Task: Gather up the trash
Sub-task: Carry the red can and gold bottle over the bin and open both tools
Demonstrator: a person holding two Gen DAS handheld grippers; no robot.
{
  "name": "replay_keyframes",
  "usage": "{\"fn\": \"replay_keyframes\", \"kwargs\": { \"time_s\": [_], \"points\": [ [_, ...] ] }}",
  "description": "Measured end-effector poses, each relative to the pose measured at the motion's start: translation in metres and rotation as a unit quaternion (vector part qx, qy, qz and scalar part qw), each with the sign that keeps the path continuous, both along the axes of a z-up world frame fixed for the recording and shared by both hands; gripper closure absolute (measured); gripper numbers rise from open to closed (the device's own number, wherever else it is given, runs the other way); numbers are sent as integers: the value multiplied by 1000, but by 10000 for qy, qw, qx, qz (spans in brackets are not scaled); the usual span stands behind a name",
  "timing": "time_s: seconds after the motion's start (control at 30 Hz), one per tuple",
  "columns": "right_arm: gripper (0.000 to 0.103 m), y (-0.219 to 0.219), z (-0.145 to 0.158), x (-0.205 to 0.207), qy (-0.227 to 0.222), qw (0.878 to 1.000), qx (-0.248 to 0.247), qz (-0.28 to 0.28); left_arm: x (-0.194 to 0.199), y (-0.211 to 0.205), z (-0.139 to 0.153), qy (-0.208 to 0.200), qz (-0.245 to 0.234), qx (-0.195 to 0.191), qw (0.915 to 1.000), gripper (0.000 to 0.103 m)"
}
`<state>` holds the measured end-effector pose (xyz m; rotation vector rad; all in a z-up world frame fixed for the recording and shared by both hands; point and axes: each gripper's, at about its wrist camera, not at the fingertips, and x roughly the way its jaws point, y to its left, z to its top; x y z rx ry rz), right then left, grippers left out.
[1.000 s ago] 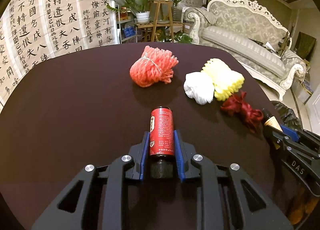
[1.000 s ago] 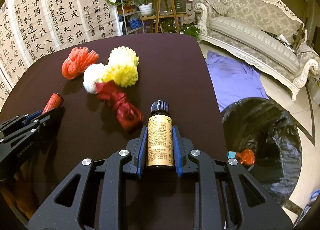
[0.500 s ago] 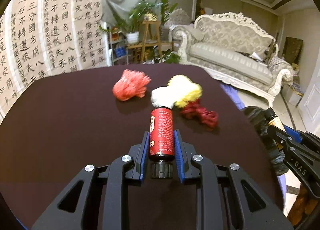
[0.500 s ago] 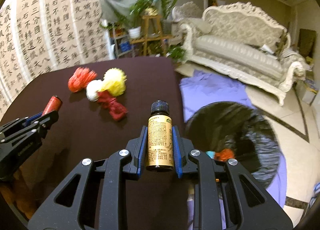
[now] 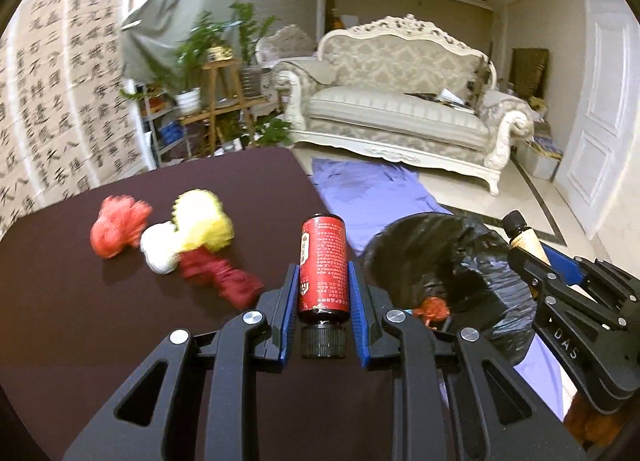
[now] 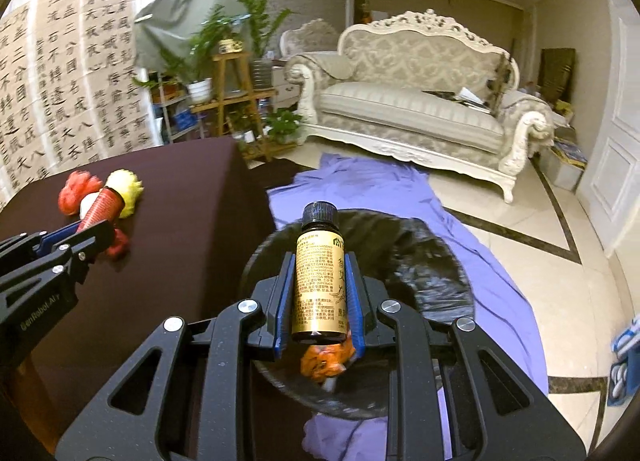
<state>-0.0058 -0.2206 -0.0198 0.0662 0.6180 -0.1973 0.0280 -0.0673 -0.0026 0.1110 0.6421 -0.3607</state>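
My left gripper point(image 5: 322, 281) is shut on a red bottle point(image 5: 323, 265), cap toward the camera, held over the table's right edge. My right gripper point(image 6: 319, 285) is shut on a gold-labelled bottle point(image 6: 318, 277) with a black cap, held above the black-lined trash bin point(image 6: 432, 261). The bin point(image 5: 452, 261) holds orange trash point(image 6: 326, 357). On the dark table point(image 5: 80, 321) lie an orange-red foam net point(image 5: 116, 227), a white net point(image 5: 160, 249), a yellow net point(image 5: 204, 221) and a dark red net point(image 5: 224, 273).
A purple cloth point(image 6: 400, 197) lies on the tiled floor under the bin. A cream sofa point(image 6: 420, 109) stands behind, plant shelves point(image 6: 228, 85) at the back, calligraphy sheets point(image 6: 60, 81) on the left. A blue object point(image 6: 624, 361) is at the right edge.
Both grippers have moved right and up with their bottles. The right one went from over the table to above the bin; the left one reached the table's right edge.
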Motion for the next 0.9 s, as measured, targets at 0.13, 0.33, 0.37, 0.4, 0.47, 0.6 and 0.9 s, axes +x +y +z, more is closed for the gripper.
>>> {"fn": "replay_keyframes", "kwargs": {
  "time_s": [0.13, 0.33, 0.37, 0.4, 0.47, 0.6, 0.9],
  "points": [
    [80, -23, -8, 6, 38, 9998, 48, -176, 9, -25, -6, 36, -140, 127, 9998, 78],
    [80, -48, -17, 14, 103, 9994, 125, -317, 29, -60, -19, 253, -243, 329, 9988, 78],
    [80, -50, -18, 17, 113, 9993, 136, -325, 31, -64, -20, 273, -251, 352, 9987, 78],
    [80, -53, -20, 19, 141, 9992, 158, -331, 33, -69, -22, 293, -261, 381, 9985, 78],
    [80, -58, -24, 23, 185, 9990, 181, -356, 37, -77, -25, 322, -304, 457, 9980, 78],
    [80, -65, -30, 30, 235, 9986, 230, -408, 43, -87, -29, 428, -335, 513, 9972, 75],
    [76, -74, -34, 37, 332, 9975, 340, -529, 50, -87, -31, 561, -240, 443, 9972, 38]
  ]
}}
